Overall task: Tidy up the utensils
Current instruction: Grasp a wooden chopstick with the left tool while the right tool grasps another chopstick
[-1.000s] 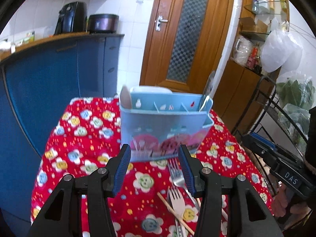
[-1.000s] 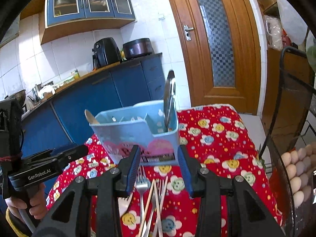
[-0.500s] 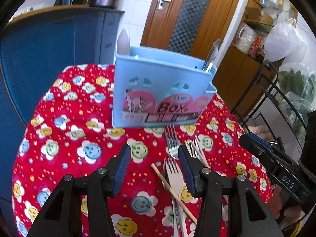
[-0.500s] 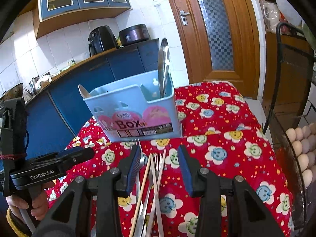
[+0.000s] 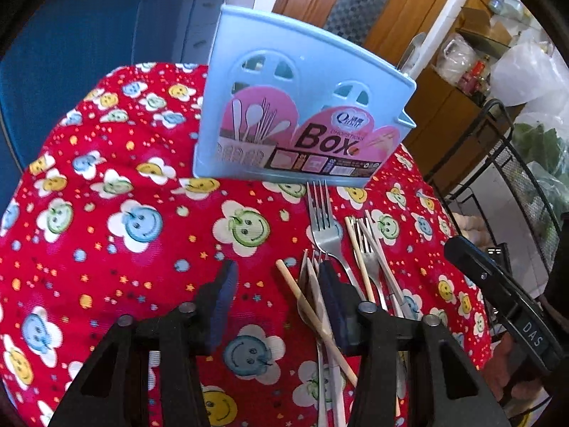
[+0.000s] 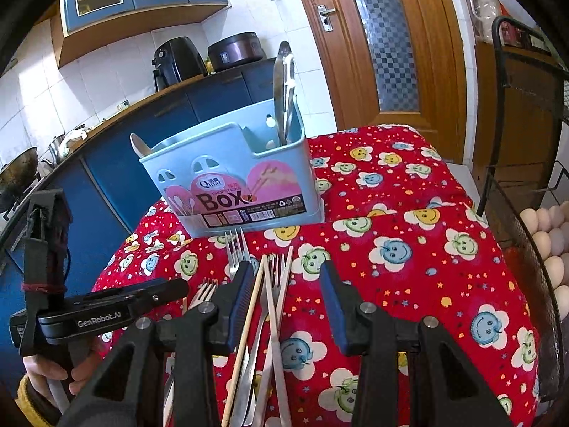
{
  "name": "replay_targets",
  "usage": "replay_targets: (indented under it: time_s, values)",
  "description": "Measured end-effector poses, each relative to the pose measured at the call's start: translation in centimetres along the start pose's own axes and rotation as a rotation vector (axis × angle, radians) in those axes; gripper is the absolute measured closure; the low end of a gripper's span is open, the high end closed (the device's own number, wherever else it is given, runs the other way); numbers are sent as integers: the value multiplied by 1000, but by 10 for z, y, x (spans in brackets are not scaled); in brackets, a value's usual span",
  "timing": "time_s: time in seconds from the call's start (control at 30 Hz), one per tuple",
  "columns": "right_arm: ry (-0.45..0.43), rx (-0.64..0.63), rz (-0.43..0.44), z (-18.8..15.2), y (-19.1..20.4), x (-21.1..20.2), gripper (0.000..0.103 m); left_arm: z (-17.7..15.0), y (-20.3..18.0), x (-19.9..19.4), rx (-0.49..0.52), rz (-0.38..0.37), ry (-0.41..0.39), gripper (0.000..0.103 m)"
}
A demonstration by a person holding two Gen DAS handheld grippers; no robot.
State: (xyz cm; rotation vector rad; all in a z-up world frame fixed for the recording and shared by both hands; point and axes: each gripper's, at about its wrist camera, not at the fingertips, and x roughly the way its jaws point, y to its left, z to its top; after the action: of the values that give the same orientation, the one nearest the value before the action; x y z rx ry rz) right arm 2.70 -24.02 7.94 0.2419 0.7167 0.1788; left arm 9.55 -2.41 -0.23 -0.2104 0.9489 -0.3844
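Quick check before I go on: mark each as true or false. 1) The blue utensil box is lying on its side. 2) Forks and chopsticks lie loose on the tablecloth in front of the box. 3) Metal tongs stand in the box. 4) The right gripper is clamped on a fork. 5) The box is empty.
1) False: the blue utensil box stands upright on the tablecloth.
2) True: forks and chopsticks lie there.
3) True: tongs stand in its end compartment.
4) False: the right gripper is open, holding nothing.
5) False: it holds tongs and a spoon.
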Motion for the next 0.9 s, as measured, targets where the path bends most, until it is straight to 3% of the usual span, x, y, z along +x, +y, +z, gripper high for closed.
replay_targets:
  time_s: [0.2, 0.53, 0.67, 0.9]
  values:
    - [8, 7, 4, -3, -3, 2, 61, -3, 6, 9, -48, -38, 24, 82]
    - [24, 9, 8, -5, -3, 8, 61, -4, 9, 15, -81, -97, 37, 87]
    - [40, -3, 18, -5, 0, 12, 61, -4, 11, 13, -88, -108, 34, 99]
    - [98, -55, 62, -2, 11, 25, 61, 0, 19, 1, -106, -117, -3, 99]
